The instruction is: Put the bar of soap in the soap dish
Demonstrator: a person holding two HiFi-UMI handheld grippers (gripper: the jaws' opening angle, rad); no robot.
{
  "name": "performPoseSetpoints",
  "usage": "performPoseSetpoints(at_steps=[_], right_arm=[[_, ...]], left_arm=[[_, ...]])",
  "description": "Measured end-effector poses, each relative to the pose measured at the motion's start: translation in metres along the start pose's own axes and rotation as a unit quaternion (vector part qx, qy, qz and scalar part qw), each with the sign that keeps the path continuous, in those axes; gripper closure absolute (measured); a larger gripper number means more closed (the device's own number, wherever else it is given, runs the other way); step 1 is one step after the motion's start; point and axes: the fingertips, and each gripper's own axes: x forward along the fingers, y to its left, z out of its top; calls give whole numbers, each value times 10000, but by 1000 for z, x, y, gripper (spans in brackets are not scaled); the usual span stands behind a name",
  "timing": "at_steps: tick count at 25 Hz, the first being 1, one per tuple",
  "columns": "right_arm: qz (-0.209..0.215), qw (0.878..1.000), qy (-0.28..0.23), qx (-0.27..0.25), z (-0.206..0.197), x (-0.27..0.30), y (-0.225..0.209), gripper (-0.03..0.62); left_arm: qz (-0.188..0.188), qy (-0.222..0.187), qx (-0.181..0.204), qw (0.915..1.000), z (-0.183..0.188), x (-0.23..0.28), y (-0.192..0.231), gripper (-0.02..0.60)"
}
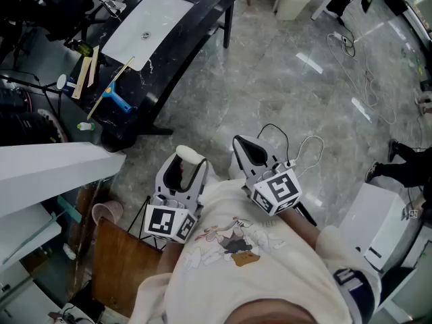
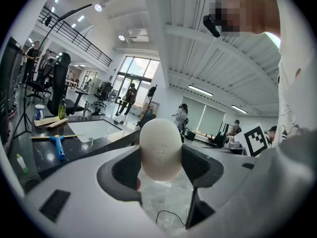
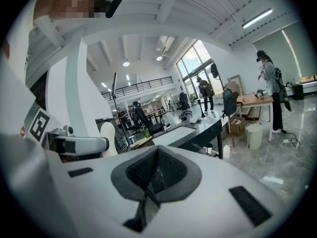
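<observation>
The white oval bar of soap sits between the dark pads of my left gripper, which is shut on it and holds it in the air. From the head view the soap shows as a pale end sticking out of the left gripper, over the grey floor. My right gripper is beside it, jaws shut with nothing in them. The black counter with its white sink lies ahead to the left, well apart from both grippers. I cannot pick out a soap dish.
On the counter's near end lie a blue-handled tool, wooden sticks and a small bottle. A faucet stands by the sink. A white bin and cables are on the floor. A brown wooden board is beside my left side.
</observation>
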Motion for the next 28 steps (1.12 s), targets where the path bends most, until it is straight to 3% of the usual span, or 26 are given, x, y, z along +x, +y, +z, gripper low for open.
performPoseSetpoints(at_steps=[4, 12, 19, 23, 28], right_arm=[[293, 9992, 182, -198, -6, -11, 6, 588], [149, 9997, 80, -176, 3, -28, -15, 588], [116, 9997, -91, 180, 10, -41, -50, 588], [115, 9995, -180, 215, 10, -40, -78, 588], [255, 9994, 60, 238, 4, -35, -103, 588]], left_arm=[[-4, 18, -263, 9997, -4, 4, -10, 318], [-122, -13, -257, 9996, -1, 26, -35, 319], [-272, 106, -252, 9993, -1, 55, -64, 318], [-170, 28, -143, 9997, 5, 69, -70, 318], [103, -23, -359, 9993, 3, 85, -65, 318]])
